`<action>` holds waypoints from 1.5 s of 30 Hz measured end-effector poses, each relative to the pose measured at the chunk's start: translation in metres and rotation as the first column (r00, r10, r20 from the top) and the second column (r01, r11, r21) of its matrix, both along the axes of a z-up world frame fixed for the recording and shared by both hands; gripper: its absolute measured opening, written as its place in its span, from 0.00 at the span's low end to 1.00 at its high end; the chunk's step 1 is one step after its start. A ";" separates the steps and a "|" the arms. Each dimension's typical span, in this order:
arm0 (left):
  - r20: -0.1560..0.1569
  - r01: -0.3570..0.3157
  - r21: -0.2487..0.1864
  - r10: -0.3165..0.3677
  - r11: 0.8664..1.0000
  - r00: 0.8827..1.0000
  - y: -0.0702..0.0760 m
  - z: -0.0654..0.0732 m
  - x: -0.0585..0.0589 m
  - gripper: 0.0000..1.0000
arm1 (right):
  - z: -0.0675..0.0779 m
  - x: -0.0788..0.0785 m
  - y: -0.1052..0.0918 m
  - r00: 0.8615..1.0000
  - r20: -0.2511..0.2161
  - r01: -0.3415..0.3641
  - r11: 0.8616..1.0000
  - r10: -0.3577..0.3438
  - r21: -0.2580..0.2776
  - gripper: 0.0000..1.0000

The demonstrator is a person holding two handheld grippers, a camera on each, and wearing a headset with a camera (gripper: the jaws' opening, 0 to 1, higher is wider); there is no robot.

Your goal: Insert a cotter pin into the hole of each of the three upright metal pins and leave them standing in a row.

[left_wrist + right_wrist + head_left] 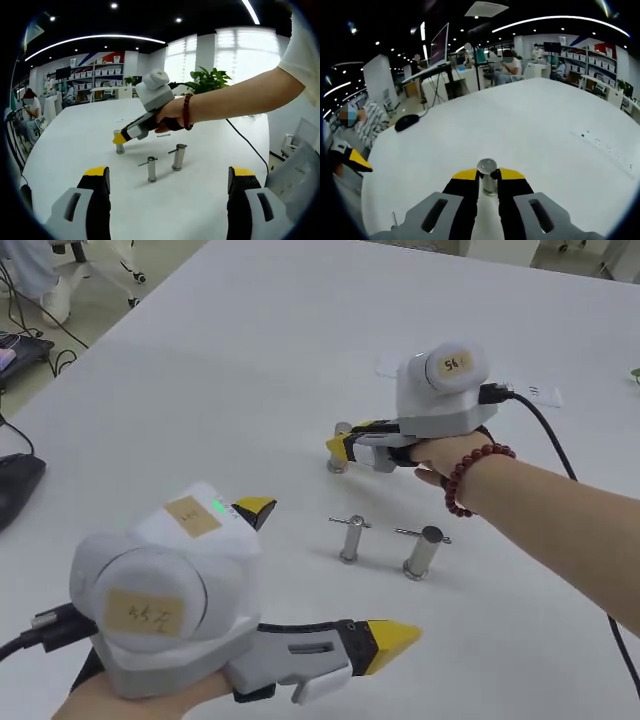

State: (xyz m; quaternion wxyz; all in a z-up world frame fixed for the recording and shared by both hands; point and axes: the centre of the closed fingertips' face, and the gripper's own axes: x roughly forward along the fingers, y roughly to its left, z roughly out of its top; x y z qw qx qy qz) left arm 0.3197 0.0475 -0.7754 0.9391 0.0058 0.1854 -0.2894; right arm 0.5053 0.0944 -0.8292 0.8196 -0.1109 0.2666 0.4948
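the right gripper [341, 447] is seen clamped on an upright metal pin [338, 464], with a jaw pressed to either side, well in from the worktop [220, 350] edges. a second pin [350, 540] and a third pin [423, 554] are stood near each other, closer to the near edge, each crossed by a cotter pin [412, 533]. the left gripper [325, 570] is held over the near edge with jaws wide apart.

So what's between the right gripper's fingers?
An upright metal pin, its round top showing. The fingers cover its sides and hole, so whether anything is through it cannot be seen.
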 end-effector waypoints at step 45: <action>0.015 0.033 0.020 -0.033 0.999 0.999 -0.007 -0.001 -0.003 0.95 | 0.013 -0.043 -0.119 0.999 0.017 0.045 0.996 -0.043 -0.081 0.14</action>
